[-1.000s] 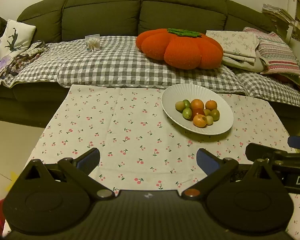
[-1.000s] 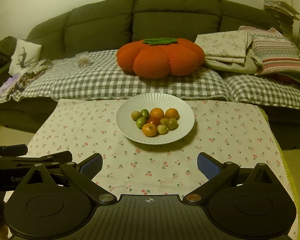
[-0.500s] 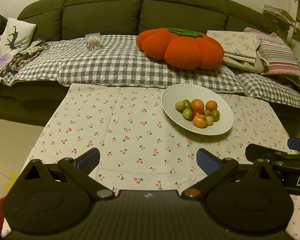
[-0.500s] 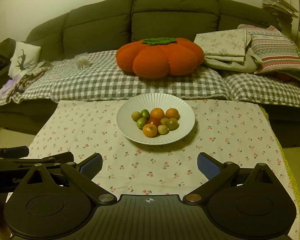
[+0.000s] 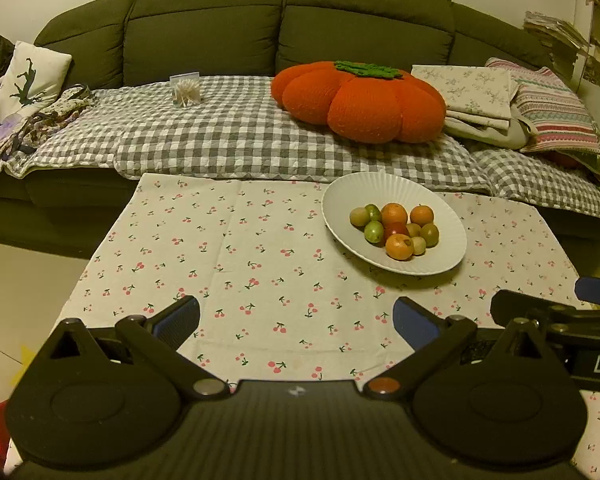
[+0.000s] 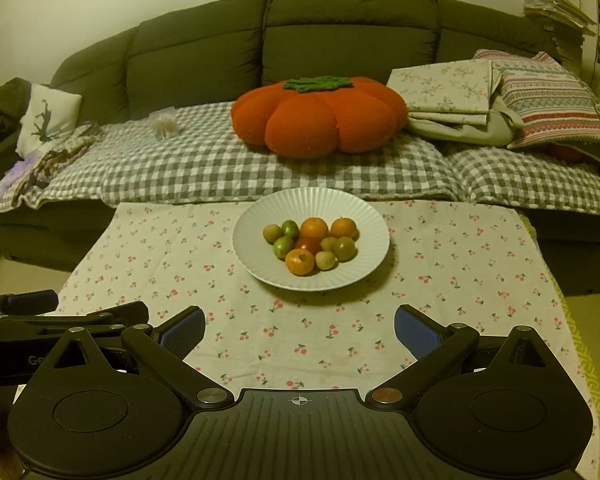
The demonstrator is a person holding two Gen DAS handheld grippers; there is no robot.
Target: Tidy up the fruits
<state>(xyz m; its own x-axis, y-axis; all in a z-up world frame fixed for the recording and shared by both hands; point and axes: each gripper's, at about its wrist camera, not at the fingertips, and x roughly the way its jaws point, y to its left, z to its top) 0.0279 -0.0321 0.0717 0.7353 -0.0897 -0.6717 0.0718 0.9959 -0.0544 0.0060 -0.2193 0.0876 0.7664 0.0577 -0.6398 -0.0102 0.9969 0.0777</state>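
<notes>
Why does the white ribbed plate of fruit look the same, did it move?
No. The white ribbed plate sits at the same spot on the cherry-print tablecloth, in front of the orange pumpkin cushion; only the camera drifted slightly.

The white round plate (image 6: 260, 216) looks like glazed ceramic, with fine ridges on its rim and a soft shine. The small orange, green and red fruits (image 6: 312, 244) have smooth skin with a slight gloss. The cream tablecloth with cherry print (image 6: 460, 272) is thin matt woven cloth, with fold creases. The dark green sofa (image 6: 340, 40) is covered in matt fabric. The grey checked cover (image 6: 204, 168) looks puckered and quilted. The orange pumpkin-shaped cushion (image 6: 320, 120) has a coarse knitted surface. The left gripper (image 5: 296, 320) and right gripper (image 6: 300, 326) are of matt black plastic, with small shiny metal pivots and blue textured pads (image 6: 416, 334).
</notes>
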